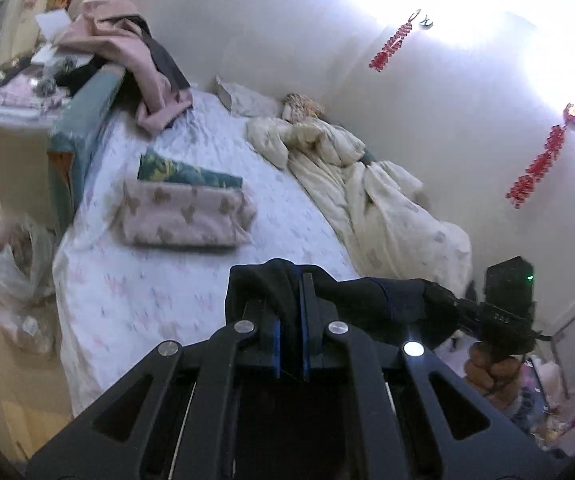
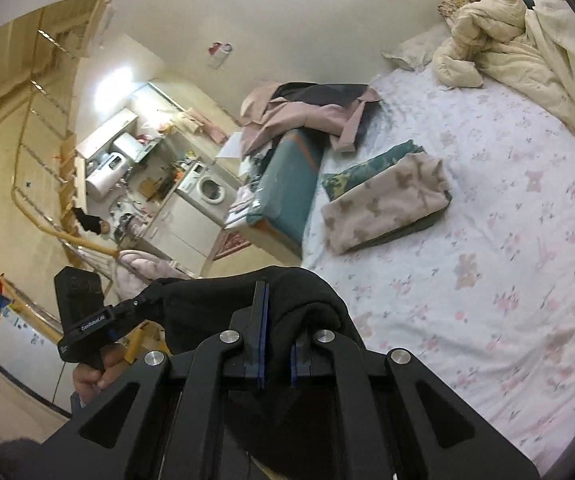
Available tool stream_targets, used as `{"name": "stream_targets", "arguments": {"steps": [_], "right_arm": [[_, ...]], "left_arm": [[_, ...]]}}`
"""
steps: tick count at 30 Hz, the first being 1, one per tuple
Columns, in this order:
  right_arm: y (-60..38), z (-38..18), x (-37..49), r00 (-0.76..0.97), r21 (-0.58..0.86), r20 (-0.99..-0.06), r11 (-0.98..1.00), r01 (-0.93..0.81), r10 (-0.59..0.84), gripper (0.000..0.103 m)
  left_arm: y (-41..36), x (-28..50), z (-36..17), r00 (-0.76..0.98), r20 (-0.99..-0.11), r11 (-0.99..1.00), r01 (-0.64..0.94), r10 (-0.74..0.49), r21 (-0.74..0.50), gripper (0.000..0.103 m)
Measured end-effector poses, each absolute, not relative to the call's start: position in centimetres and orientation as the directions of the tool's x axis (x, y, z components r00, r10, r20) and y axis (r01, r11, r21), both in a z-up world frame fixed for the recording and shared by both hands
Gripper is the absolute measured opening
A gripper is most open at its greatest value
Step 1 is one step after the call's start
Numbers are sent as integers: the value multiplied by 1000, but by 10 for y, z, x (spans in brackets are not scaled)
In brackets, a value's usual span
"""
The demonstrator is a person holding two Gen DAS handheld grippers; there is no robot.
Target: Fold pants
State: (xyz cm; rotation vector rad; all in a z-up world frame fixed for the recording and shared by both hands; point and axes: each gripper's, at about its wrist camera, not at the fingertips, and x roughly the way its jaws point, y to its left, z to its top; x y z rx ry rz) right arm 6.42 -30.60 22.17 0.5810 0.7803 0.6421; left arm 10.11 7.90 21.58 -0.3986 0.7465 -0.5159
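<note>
Black pants [image 1: 371, 292] hang stretched between my two grippers, lifted above the bed. My left gripper [image 1: 292, 300] is shut on one bunched end of the cloth. My right gripper [image 2: 277, 312] is shut on the other end [image 2: 303, 292]. The right gripper also shows in the left wrist view [image 1: 439, 300], to the right, clamped on the pants. The left gripper shows in the right wrist view [image 2: 147, 296], to the left, also clamped. The lower part of the pants is hidden below the grippers.
The bed [image 1: 159, 292] has a white flowered sheet [image 2: 487, 240]. A folded pink and green stack [image 1: 185, 212] lies on it. A cream duvet [image 1: 367, 184] is bunched along the wall. Pink and dark clothes [image 1: 135, 48] are heaped on the teal footboard [image 2: 287, 184].
</note>
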Motion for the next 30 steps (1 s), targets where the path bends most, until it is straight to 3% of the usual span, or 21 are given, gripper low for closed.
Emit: {"name": "stream_targets", "arguments": {"steps": [6, 9, 13, 19, 23, 26, 27, 30], "right_arm": [[-307, 225, 91, 580, 648, -448, 694, -314, 680, 7], [-304, 208, 91, 563, 636, -479, 708, -305, 673, 7], [-303, 137, 88, 477, 635, -591, 740, -222, 650, 7], [-298, -25, 68, 236, 580, -787, 814, -32, 570, 8], [-300, -111, 44, 44, 519, -855, 850, 89, 518, 12], [-300, -127, 26, -51, 443, -893, 892, 86, 448, 24], [-302, -124, 22, -82, 419, -901, 904, 82, 425, 36], [-309, -103, 18, -96, 375, -921, 926, 44, 377, 40]], "left_arm": [[73, 124, 209, 673, -532, 842, 281, -515, -460, 5], [66, 121, 183, 660, -581, 872, 273, -477, -406, 5], [62, 113, 113, 567, -684, 885, 226, -459, -406, 5], [33, 86, -58, 249, -905, 939, 109, -345, -327, 5], [22, 66, -127, 73, -961, 962, 71, -268, -263, 6], [17, 57, -129, 47, -978, 973, 120, -203, -196, 9], [18, 55, -126, 57, -982, 976, 127, -183, -174, 11], [28, 51, -109, 76, -990, 987, 123, -116, -106, 36]]}}
